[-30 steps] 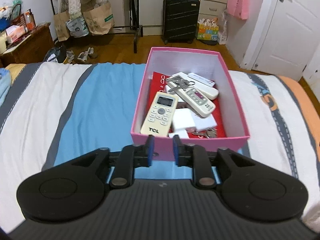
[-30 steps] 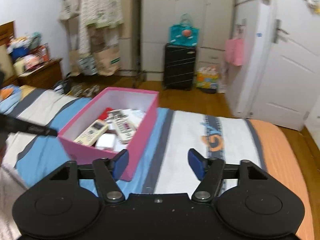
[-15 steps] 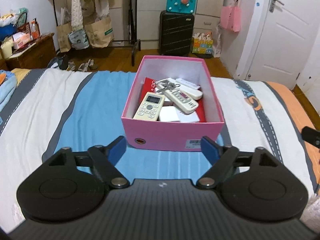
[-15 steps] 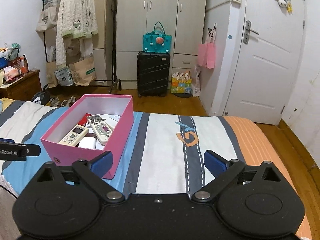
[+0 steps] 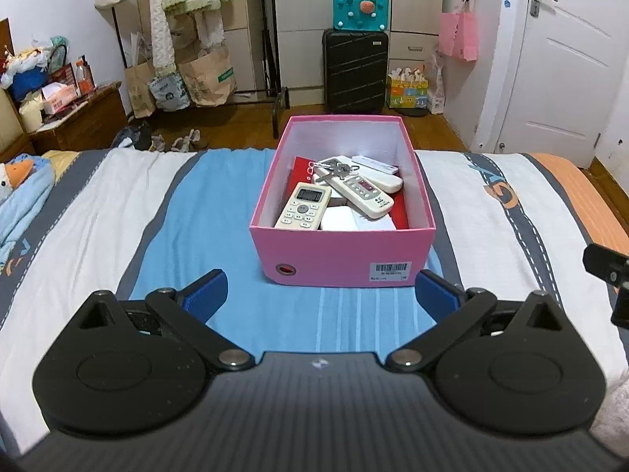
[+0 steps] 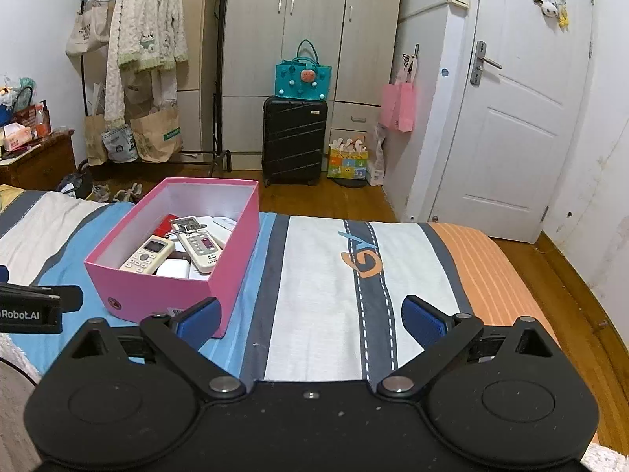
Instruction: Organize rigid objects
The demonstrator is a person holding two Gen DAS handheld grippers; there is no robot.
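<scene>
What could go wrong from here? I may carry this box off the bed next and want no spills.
1. The open pink cardboard box has no lid, and the bunch of silver keys lies loose on top of the white remote with a pink panel; a tilt could probably slide them out.
2. The box sits on the soft striped bedspread, so a push may tip it.
3. Both the left tool and right tool are open, holding nothing.

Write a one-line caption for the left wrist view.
Open left gripper faces a pink box of remote controls and keys on the bed.
</scene>
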